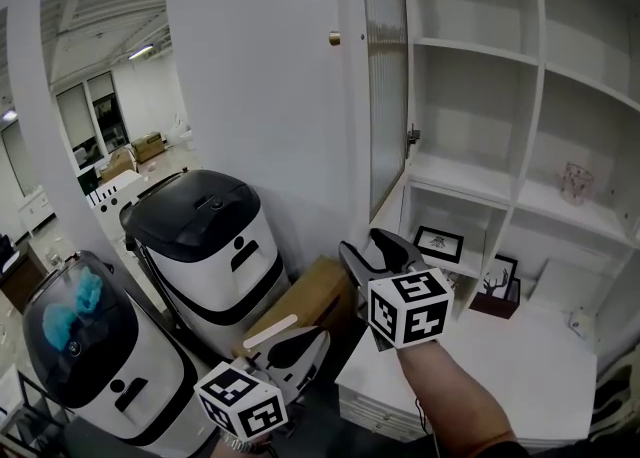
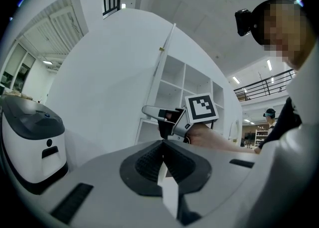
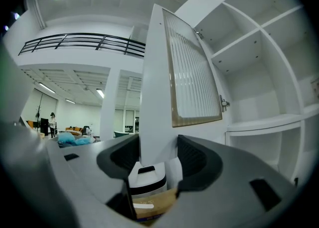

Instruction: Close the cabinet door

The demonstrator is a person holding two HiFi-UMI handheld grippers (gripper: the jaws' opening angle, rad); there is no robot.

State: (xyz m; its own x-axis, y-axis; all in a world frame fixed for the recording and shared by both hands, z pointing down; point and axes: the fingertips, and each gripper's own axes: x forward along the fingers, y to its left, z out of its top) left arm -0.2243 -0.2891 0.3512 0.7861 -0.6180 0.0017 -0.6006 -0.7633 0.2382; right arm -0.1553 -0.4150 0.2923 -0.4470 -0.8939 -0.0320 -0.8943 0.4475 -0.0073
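The white cabinet point(image 1: 480, 66) stands open, its ribbed-glass door point(image 1: 385, 76) swung out toward me with a small brass knob point(image 1: 334, 38) near the top. My right gripper point(image 1: 360, 242) is open just below the door's lower corner. In the right gripper view the door's point(image 3: 192, 77) white edge stands between the spread jaws of that gripper point(image 3: 158, 145); I cannot tell whether they touch it. My left gripper point(image 1: 305, 338) hangs lower left, shut on nothing. In the left gripper view its jaws meet at the gripper point(image 2: 162, 147) tip, and the right gripper point(image 2: 159, 115) shows ahead.
Two white appliances with black tops point(image 1: 205, 246) point(image 1: 85, 346) stand at the left by the wall. A cardboard box point(image 1: 310, 301) lies under the door. Framed pictures point(image 1: 438, 243) point(image 1: 498, 276) and a glass point(image 1: 576, 184) sit on shelves. A white counter point(image 1: 500, 366) juts out below.
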